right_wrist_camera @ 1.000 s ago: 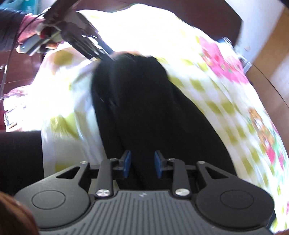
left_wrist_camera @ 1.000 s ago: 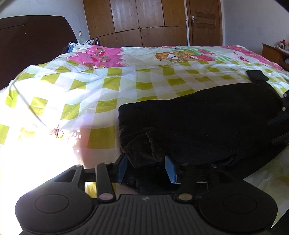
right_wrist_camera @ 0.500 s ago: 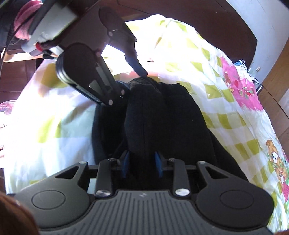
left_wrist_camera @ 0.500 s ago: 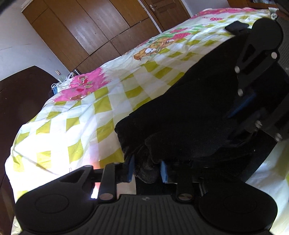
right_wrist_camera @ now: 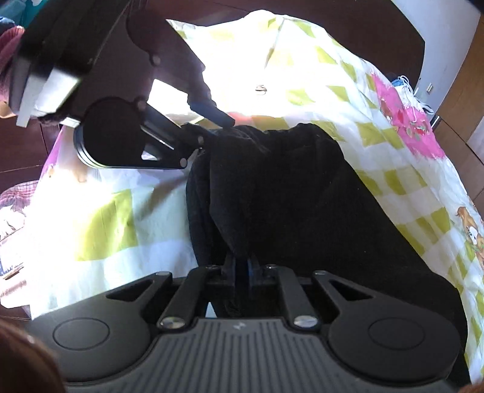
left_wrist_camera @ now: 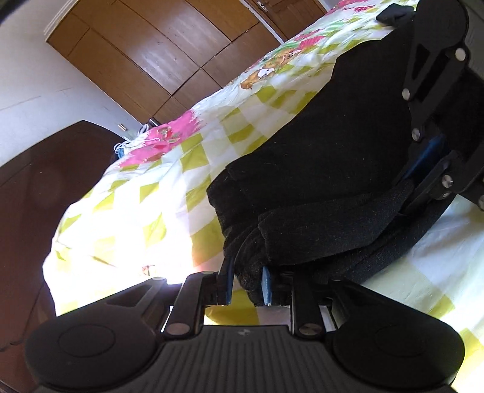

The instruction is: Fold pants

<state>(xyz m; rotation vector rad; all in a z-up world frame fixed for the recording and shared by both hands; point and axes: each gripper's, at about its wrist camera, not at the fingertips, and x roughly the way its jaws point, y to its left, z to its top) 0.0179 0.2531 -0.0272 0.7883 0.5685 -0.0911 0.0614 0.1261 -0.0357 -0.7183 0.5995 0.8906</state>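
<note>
Black pants [left_wrist_camera: 332,157] lie folded lengthwise on the checked bedspread [left_wrist_camera: 181,169]. My left gripper [left_wrist_camera: 246,282] is shut on a thick fold at the near end of the pants. My right gripper [right_wrist_camera: 241,267] is shut on a fold of the pants [right_wrist_camera: 287,193] at their edge. In the left wrist view the right gripper [left_wrist_camera: 423,163] shows at the right, pinching the same edge. In the right wrist view the left gripper [right_wrist_camera: 208,127] shows at the far end of the pants.
The bedspread [right_wrist_camera: 302,75] is white with yellow-green checks and pink cartoon prints. A dark wooden headboard [left_wrist_camera: 36,187] stands at the left. Wooden wardrobe doors [left_wrist_camera: 169,51] fill the back wall. A small black item [left_wrist_camera: 393,13] lies on the bed beyond the pants.
Both grippers have closed tighter on the pants' edge. The left gripper has tilted and the two grippers have come closer together, with the edge lifted slightly.
</note>
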